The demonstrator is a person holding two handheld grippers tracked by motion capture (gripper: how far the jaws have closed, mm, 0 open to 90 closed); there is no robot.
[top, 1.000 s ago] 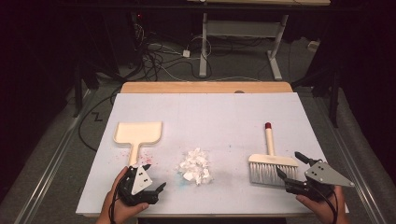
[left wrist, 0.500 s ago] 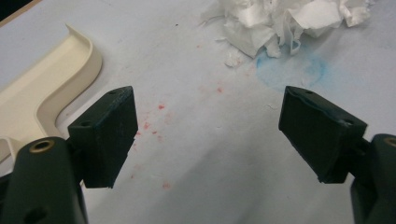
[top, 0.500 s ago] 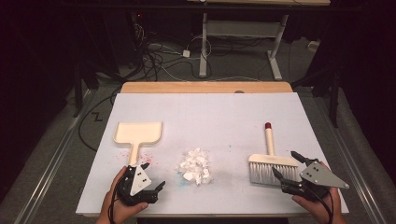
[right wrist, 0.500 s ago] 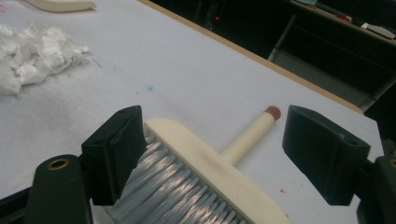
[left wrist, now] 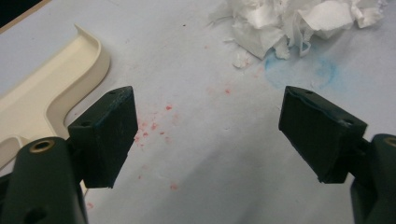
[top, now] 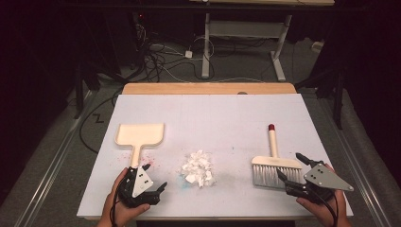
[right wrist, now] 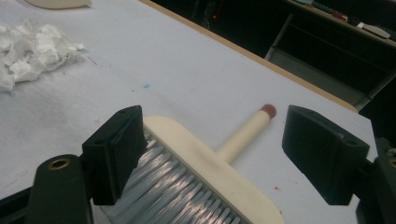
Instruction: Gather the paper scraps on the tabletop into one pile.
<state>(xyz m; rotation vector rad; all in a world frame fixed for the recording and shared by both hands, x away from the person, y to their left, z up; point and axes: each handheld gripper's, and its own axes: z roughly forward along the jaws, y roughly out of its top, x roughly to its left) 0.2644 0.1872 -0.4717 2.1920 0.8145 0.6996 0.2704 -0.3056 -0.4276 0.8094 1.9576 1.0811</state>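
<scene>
A cream dustpan (top: 140, 135) lies at the left of the white-covered table (top: 222, 118), its handle pointing toward me. My left gripper (top: 155, 176) is open just right of the handle's end, low over the sheet; in the left gripper view its jaws (left wrist: 205, 126) stand wide apart over bare sheet, with the dustpan (left wrist: 51, 88) at the left. A pile of white paper scraps (top: 198, 168) sits mid-table. At the right lies a cream brush (top: 274, 163) with pale bristles and a red-tipped handle. My right gripper (top: 289, 165) is open, its jaws either side of the brush head (right wrist: 205, 168).
Faint red specks and a blue smudge (left wrist: 322, 70) mark the sheet near the scraps (left wrist: 299, 21). A wooden strip (top: 208, 88) edges the table's far side. Beyond it are floor cables (top: 161, 52) and a desk frame (top: 246, 33). The far half of the sheet is bare.
My right gripper has edged slightly left and closer over the brush's bristle end. The left gripper has barely moved. Both stay open.
</scene>
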